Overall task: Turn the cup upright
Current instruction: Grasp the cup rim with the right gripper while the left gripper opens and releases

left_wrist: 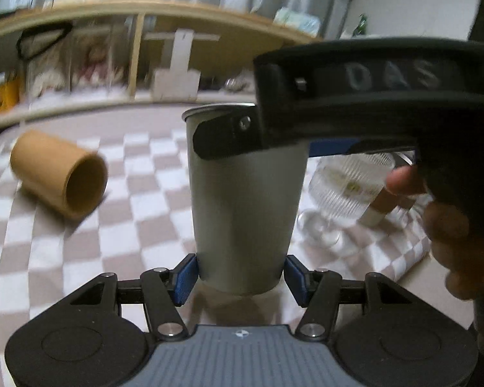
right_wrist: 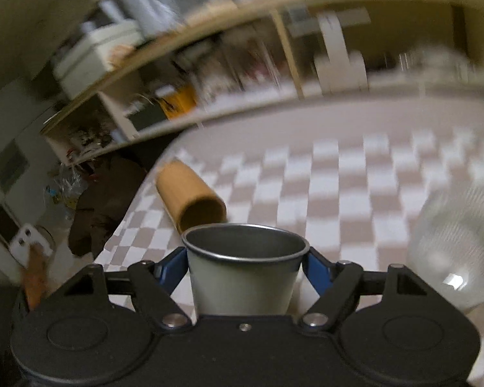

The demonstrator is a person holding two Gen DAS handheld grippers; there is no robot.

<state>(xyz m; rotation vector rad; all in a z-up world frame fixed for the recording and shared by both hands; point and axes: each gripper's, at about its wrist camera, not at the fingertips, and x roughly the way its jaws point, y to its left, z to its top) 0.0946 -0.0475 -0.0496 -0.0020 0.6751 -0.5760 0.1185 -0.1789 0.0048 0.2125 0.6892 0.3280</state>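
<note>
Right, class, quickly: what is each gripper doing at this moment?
Left gripper: closed on the base of the upright metal cup.
Right gripper: closed on the same metal cup near its rim.

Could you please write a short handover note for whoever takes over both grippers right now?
Left gripper: pads flank the base of the metal cup; contact is unclear.
Right gripper: closed on that cup just under its rim.
The cup stands upright, mouth up, on the checked tablecloth.
A brown cup lies on its side to the left; a ribbed glass lies tipped to the right.
Left to do: release the metal cup, then stand up the others.
</note>
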